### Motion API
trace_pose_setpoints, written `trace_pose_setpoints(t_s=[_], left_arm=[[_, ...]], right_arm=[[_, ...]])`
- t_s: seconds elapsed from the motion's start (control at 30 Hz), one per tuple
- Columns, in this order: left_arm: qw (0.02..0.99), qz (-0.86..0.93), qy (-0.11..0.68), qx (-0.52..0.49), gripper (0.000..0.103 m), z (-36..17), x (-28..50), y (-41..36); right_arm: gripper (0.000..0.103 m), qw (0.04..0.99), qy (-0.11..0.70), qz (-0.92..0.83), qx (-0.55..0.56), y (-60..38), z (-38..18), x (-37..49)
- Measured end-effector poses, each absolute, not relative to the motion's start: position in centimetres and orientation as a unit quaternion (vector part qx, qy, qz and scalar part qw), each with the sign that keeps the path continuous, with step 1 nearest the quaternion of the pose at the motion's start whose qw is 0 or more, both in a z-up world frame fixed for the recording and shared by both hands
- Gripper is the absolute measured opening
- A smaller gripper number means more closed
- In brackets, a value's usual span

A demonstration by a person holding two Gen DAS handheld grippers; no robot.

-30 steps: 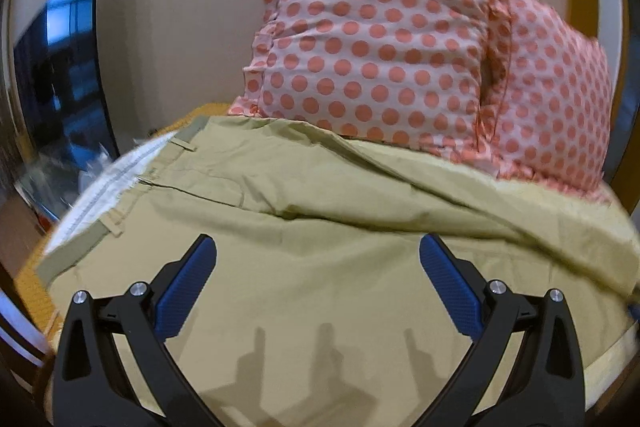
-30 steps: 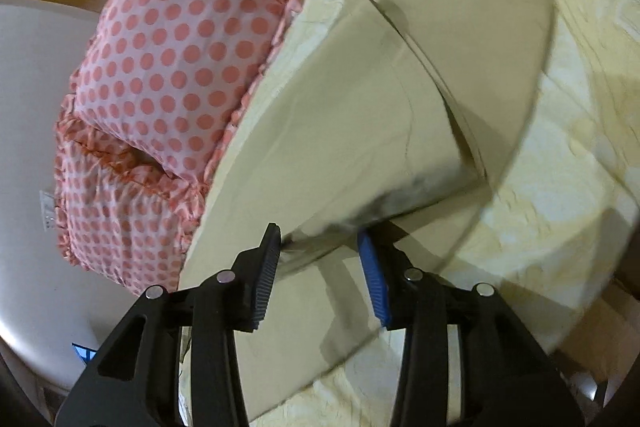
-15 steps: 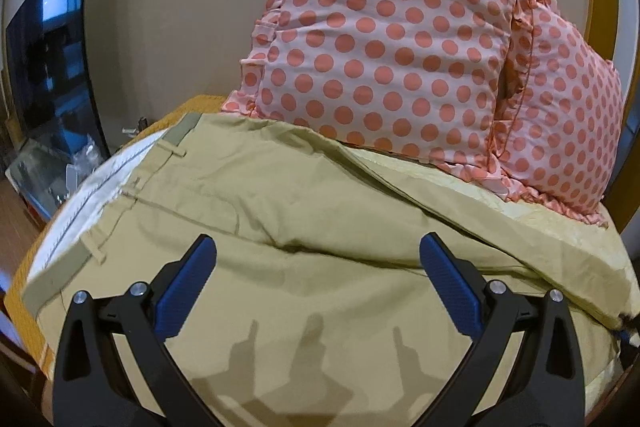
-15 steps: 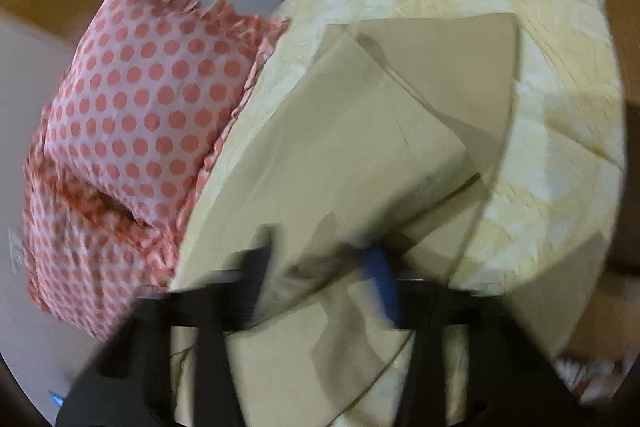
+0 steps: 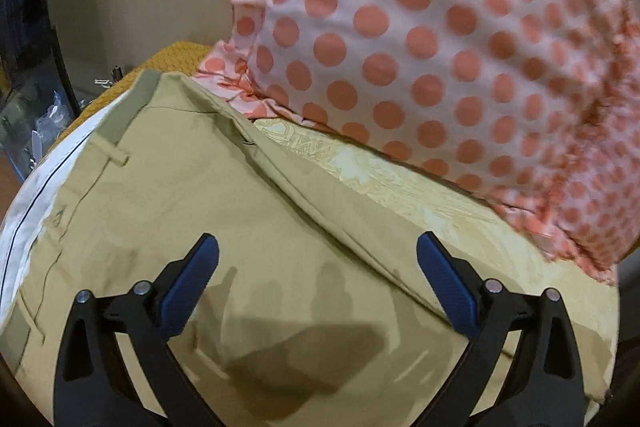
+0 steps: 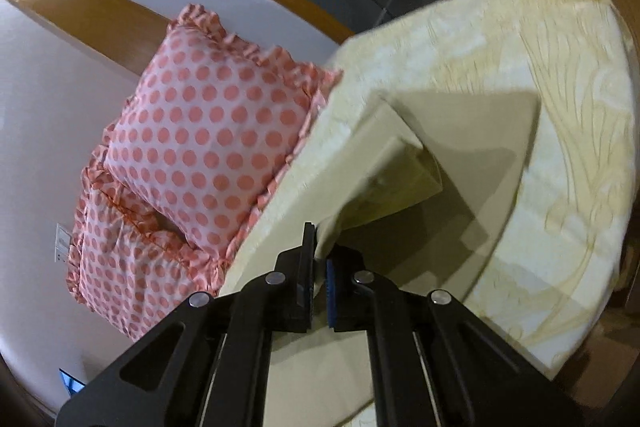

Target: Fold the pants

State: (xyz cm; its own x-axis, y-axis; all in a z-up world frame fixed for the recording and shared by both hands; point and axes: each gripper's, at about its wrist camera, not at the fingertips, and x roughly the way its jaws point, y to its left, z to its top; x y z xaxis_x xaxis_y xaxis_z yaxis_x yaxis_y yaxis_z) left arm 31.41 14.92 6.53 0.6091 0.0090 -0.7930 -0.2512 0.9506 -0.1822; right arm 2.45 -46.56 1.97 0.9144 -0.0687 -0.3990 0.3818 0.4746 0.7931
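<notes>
Khaki pants (image 5: pixel 192 211) lie spread on a bed, waistband at the left with its white lining showing. My left gripper (image 5: pixel 316 267) is open and empty, hovering just above the seat of the pants. In the right wrist view my right gripper (image 6: pixel 318 267) is shut on a fold of the pant leg (image 6: pixel 360 179) and holds it lifted off the bed, with the leg end (image 6: pixel 476 139) lying flat beyond.
Two pink polka-dot pillows (image 5: pixel 460 59) lean at the head of the bed, also in the right wrist view (image 6: pixel 200 147). The yellow patterned bedspread (image 6: pixel 560 107) ends at an edge on the right. A dark screen (image 5: pixel 24 7) stands at the left.
My right gripper has closed from open onto the pant leg fold and lifted it. My left gripper has moved forward over the pants toward the pillows and stayed open.
</notes>
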Motion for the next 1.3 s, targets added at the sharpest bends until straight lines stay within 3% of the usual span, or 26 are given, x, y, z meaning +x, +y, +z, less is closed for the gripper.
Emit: trace_pose_setpoints(t_s=[0.13,0.2,0.33,0.5,0.6,0.77,0.97,1.3], left_arm=[[0.859,0.106,0.476,-0.157,0.085,4.6,34.5,15.0],[0.851,0.113,0.484,-0.172,0.074,3.7,35.5,15.2],[0.854,0.118,0.470,-0.191,0.005,3.4,36.0,16.2],[0.886,0.086,0.396,-0.226,0.003,8.2,28.3,17.9],[0.910,0.071,0.341,-0.226,0.004,11.2,19.2,18.3],[0.911,0.094,0.341,-0.212,0.006,7.9,5.3,18.1],[0.895,0.104,0.370,-0.227,0.006,3.6,0.8,18.3],[0.905,0.095,0.364,-0.200,0.009,3.0,-0.2,17.5]], right_arm=[[0.005,0.848,0.158,-0.127,0.489,-46.9,2.1,2.8],[0.005,0.852,0.158,-0.124,0.483,-47.0,2.0,3.0],[0.005,0.858,0.155,-0.112,0.477,-47.4,2.2,3.5],[0.005,0.867,0.132,-0.091,0.472,-48.6,3.4,2.9],[0.005,0.877,0.119,-0.098,0.454,-49.6,4.1,1.4],[0.005,0.848,0.170,-0.115,0.488,-52.0,0.6,0.3],[0.005,0.841,0.198,-0.120,0.490,-52.6,-1.2,-0.3],[0.005,0.846,0.216,-0.151,0.463,-52.7,-1.1,-1.2]])
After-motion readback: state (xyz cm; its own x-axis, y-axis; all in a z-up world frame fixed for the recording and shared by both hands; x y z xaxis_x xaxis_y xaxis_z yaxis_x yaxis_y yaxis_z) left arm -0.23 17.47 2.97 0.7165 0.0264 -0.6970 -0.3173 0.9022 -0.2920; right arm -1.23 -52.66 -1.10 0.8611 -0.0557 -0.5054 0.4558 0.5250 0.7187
